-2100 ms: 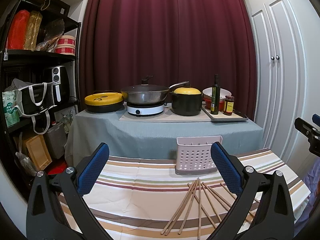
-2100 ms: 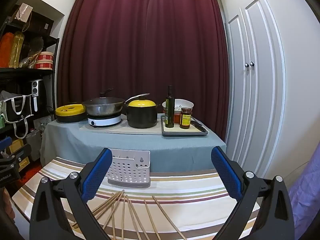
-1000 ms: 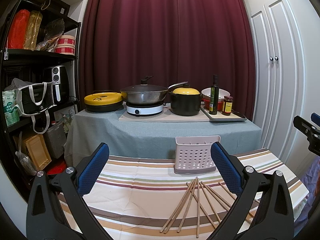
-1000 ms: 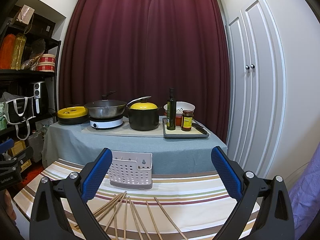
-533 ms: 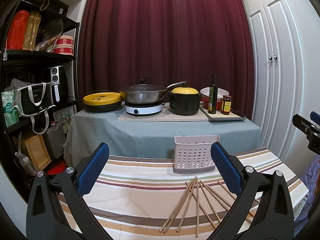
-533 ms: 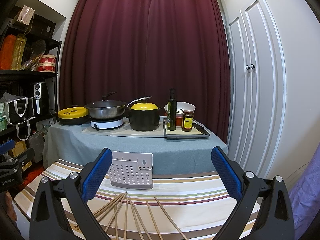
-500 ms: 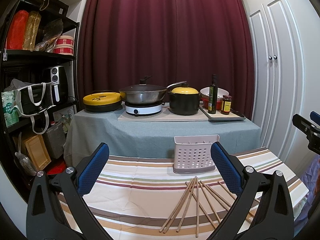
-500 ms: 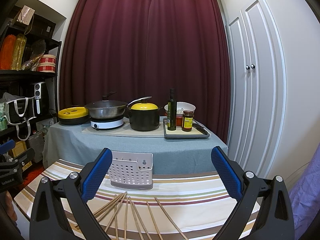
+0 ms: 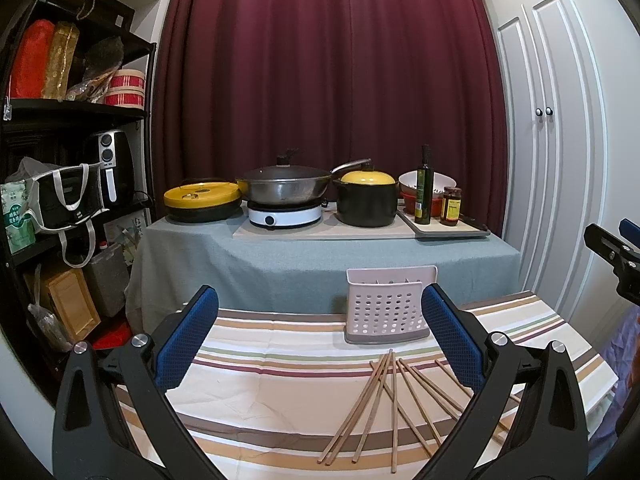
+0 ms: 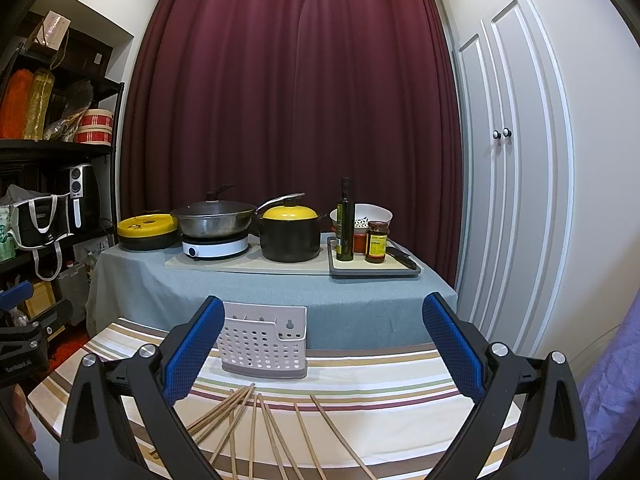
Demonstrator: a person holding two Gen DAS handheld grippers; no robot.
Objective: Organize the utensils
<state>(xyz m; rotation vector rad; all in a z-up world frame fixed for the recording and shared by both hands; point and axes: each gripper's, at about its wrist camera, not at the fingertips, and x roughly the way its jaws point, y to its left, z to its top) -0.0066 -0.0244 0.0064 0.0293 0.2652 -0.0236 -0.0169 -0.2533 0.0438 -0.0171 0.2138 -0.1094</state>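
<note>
Both grippers idle over striped counter (image 9: pixel 280 344), nothing held.
White perforated holder (image 9: pixel 386 312) upright at far edge; chopsticks (image 9: pixel 384 396) fanned loose just in front. Left gripper (image 9: pixel 320 344) and right gripper (image 10: pixel 324 352): jaws wide apart.

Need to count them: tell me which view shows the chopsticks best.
The left wrist view: the chopsticks lie fanned out on the striped cloth, nearly whole. The right wrist view cuts their near ends off at the frame edge and behind the left finger.
</note>
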